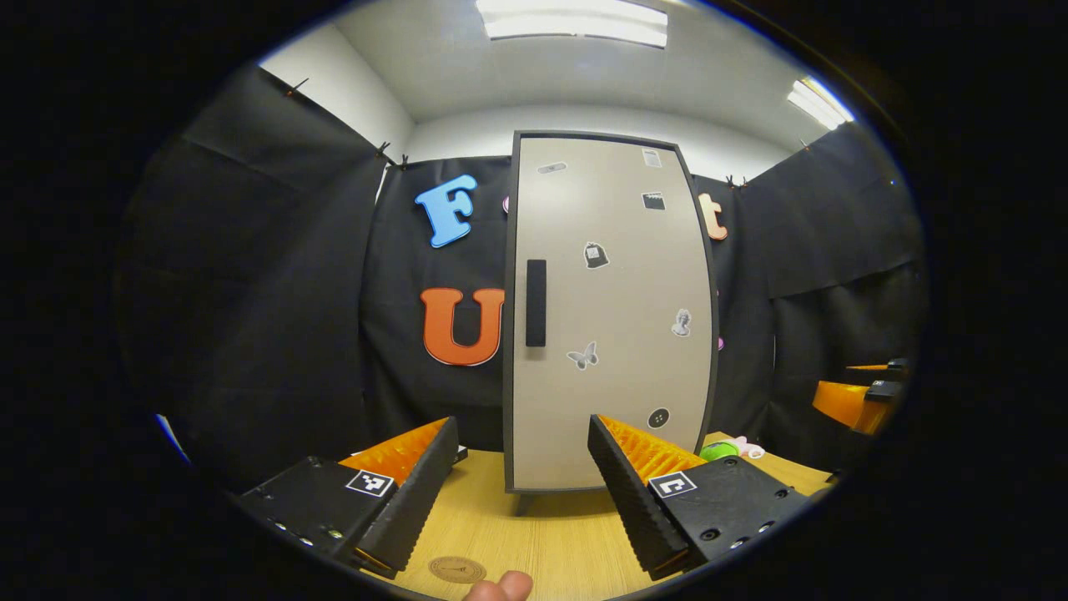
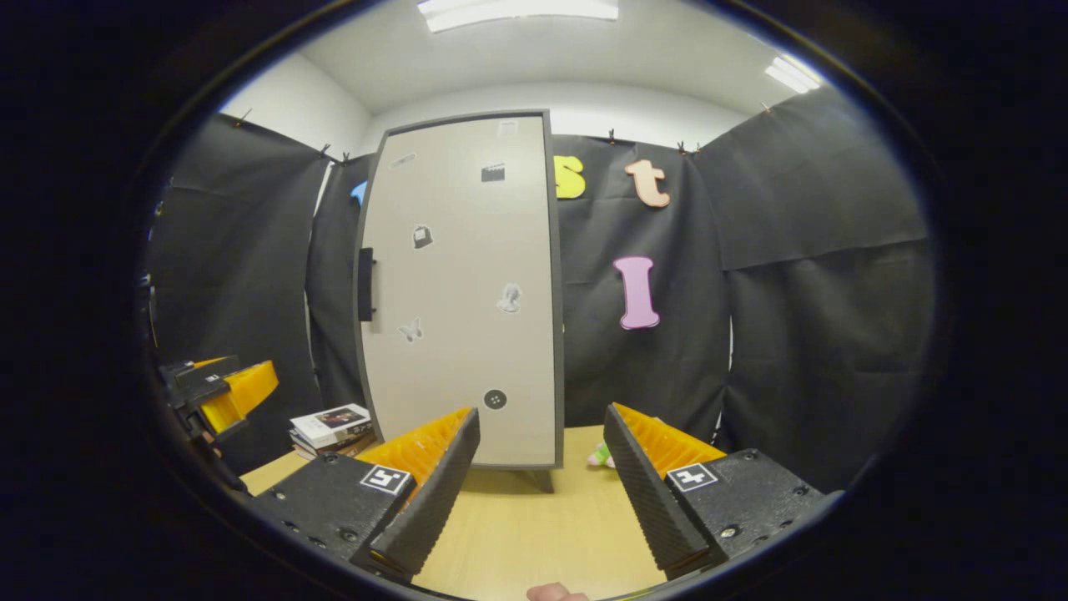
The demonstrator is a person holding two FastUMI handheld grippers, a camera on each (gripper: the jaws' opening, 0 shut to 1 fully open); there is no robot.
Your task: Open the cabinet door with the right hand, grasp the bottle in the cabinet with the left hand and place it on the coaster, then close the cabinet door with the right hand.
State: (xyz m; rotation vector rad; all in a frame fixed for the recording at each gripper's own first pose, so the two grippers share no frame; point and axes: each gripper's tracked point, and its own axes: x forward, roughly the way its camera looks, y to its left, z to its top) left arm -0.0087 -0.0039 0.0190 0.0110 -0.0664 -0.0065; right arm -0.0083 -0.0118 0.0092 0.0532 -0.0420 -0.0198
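Observation:
The cabinet point(image 1: 613, 334) stands on the wooden table point(image 1: 542, 534) with its beige door shut and a black handle point(image 1: 536, 302) on the door's left edge. The bottle is hidden behind that door. A round brown coaster point(image 1: 456, 569) lies on the table near me, in front of the cabinet. My left gripper point(image 1: 522, 426) is open with nothing in it, short of the door. In the right gripper view the cabinet point(image 2: 467, 292) and its handle point(image 2: 365, 284) sit left of centre. My right gripper point(image 2: 542, 413) is open, holds nothing, and points at the door's lower right.
A stack of books point(image 2: 332, 426) lies on the table left of the cabinet. A small green and pink item point(image 1: 724, 451) rests at its right foot. The other gripper shows at the right edge point(image 1: 863, 396) and at the left edge point(image 2: 221, 388). Black cloth walls close the booth.

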